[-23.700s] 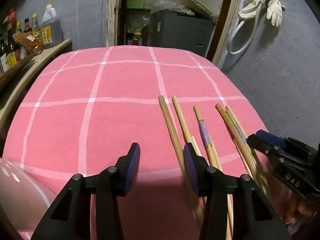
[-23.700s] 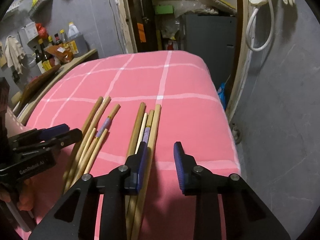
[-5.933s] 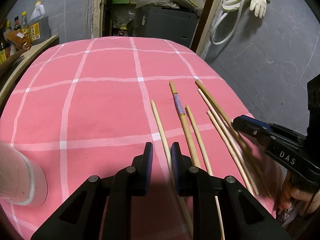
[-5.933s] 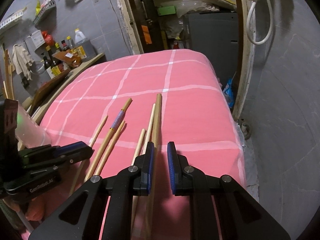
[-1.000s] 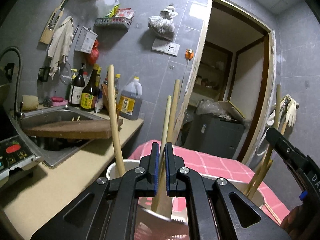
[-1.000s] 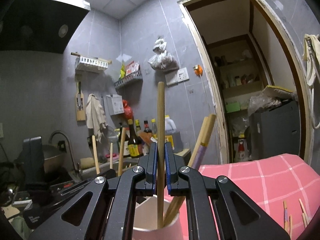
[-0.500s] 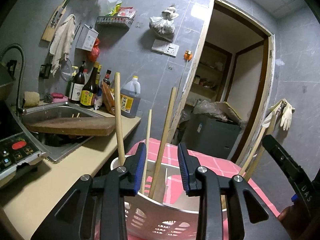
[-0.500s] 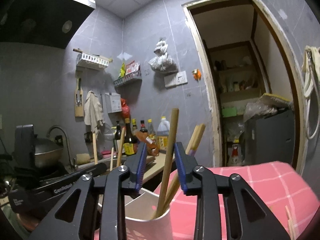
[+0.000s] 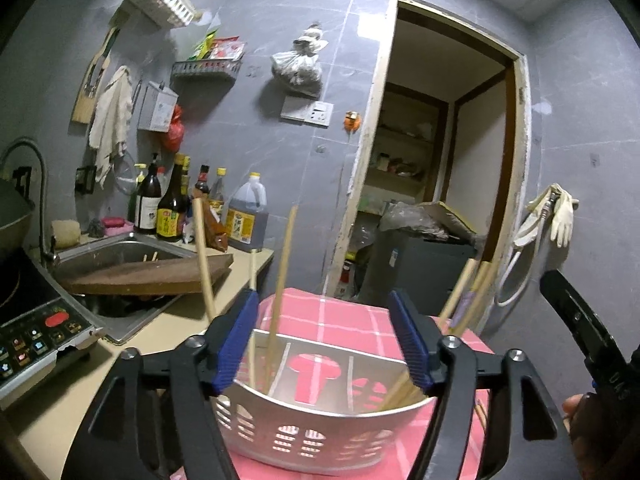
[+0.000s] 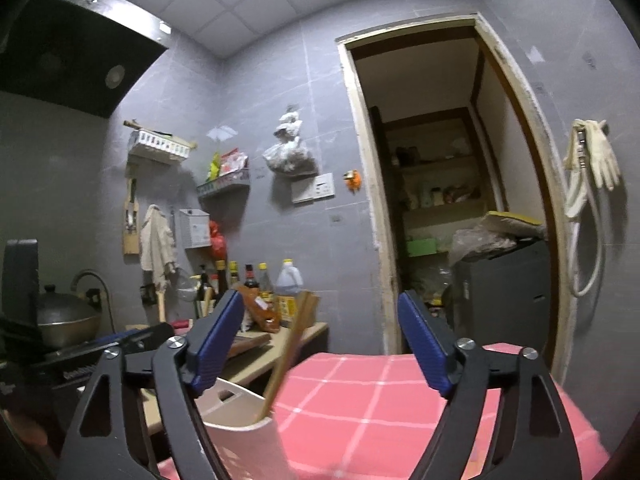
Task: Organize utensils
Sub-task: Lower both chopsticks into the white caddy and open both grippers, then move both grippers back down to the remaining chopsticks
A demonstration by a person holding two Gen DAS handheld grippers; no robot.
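Holder (image 9: 320, 436) on pink cloth (image 9: 340, 316): several chopsticks (image 9: 282, 276) standing inside. Left gripper (image 9: 326, 342) wide, empty. Right gripper (image 10: 320, 346) wide, empty. Remaining loose sticks, if any, out of view.

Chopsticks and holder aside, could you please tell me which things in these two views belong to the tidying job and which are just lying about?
Part of the job:
- chopsticks standing in the holder
- white slotted holder
- left gripper, open
- right gripper, open

Just lying about:
- sauce bottles
- oil jug
- wooden board across the sink
- rubber gloves
- hanging cloth
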